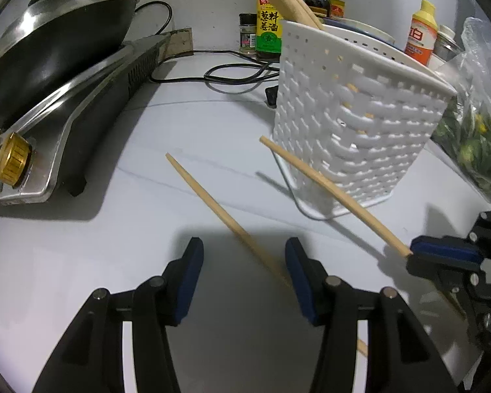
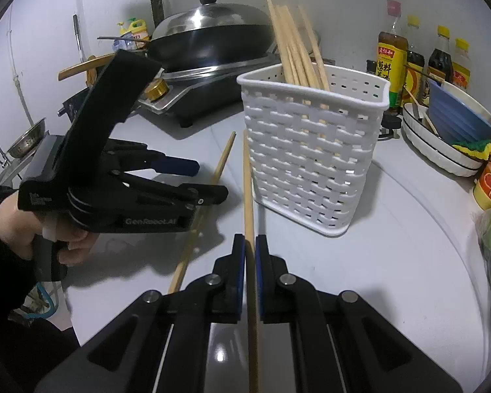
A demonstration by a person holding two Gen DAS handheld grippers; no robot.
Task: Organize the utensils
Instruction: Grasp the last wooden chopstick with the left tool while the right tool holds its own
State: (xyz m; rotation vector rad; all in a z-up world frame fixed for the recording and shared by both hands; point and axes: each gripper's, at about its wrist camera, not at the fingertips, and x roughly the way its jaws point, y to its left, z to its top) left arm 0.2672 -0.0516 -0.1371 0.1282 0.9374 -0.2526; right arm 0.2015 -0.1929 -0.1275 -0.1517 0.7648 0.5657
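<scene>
A white woven plastic basket (image 2: 311,150) stands on the white counter and holds several wooden chopsticks (image 2: 294,46); it also shows in the left wrist view (image 1: 353,121). My right gripper (image 2: 249,245) is shut on one chopstick (image 2: 247,180), held just left of the basket and pointing away; in the left wrist view this chopstick (image 1: 330,193) runs in front of the basket to the right gripper (image 1: 442,252). My left gripper (image 1: 244,255) is open, its jaws on either side of a second chopstick (image 1: 219,206) lying on the counter; the right wrist view shows this gripper (image 2: 209,180) over that chopstick (image 2: 224,157).
A lidded black wok (image 2: 212,32) sits on a gas stove (image 1: 65,124) at the left. Sauce bottles (image 2: 415,62) line the back wall. Stacked dishes (image 2: 442,137) and a bag of greens (image 1: 468,137) lie right of the basket. A black cable (image 1: 239,75) lies behind it.
</scene>
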